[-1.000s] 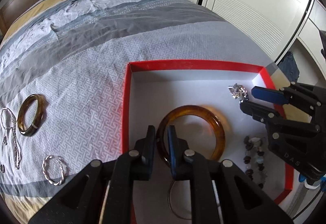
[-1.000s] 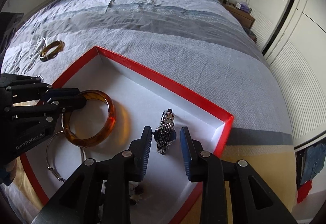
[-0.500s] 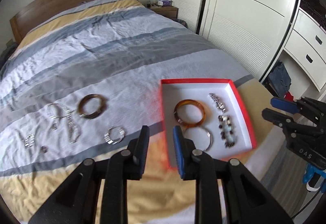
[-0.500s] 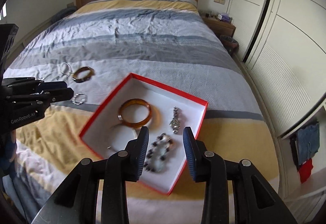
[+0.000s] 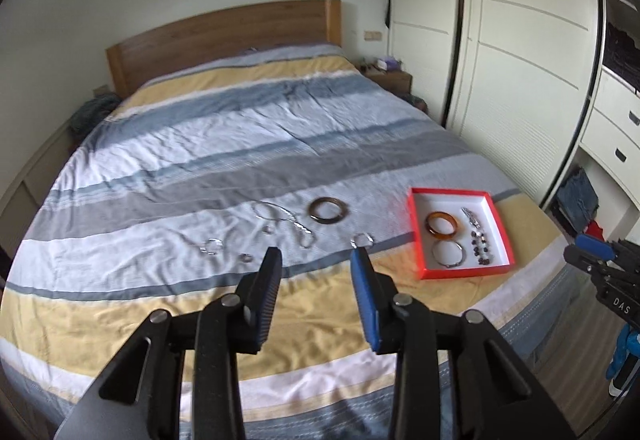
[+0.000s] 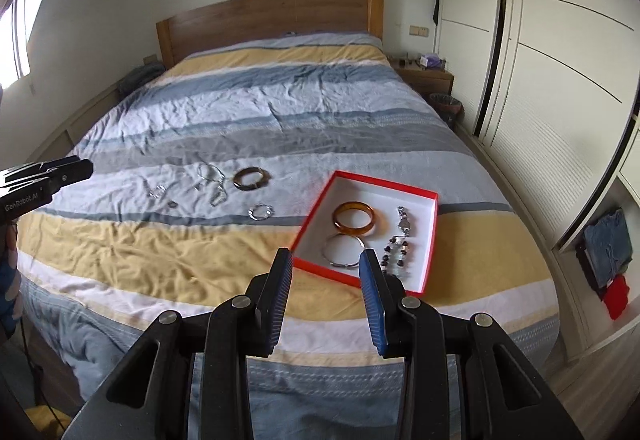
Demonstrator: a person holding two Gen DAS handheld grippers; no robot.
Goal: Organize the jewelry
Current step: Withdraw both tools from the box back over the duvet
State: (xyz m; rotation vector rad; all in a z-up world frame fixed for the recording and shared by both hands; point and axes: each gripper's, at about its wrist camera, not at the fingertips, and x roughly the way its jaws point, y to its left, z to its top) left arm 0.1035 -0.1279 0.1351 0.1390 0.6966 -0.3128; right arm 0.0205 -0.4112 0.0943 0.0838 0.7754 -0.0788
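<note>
On the striped bed (image 6: 224,240), the red tray (image 6: 430,236) holds an amber bangle (image 6: 354,222), silver hoop (image 6: 344,250), watch (image 6: 404,220) and beaded bracelet (image 6: 396,250). At 9 o'clock from it lie a dark bangle (image 6: 251,179) and loose silver pieces (image 6: 210,180). Left gripper (image 5: 316,260) and right gripper (image 6: 326,260) hang spread apart, holding nothing.

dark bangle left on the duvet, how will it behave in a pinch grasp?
The dark bangle looks like a rigid closed ring, so it likely keeps its shape. Its glossy rounded rim may slip between flat tongs. Lying flat on soft duvet, it probably sinks rather than rolls.
</note>
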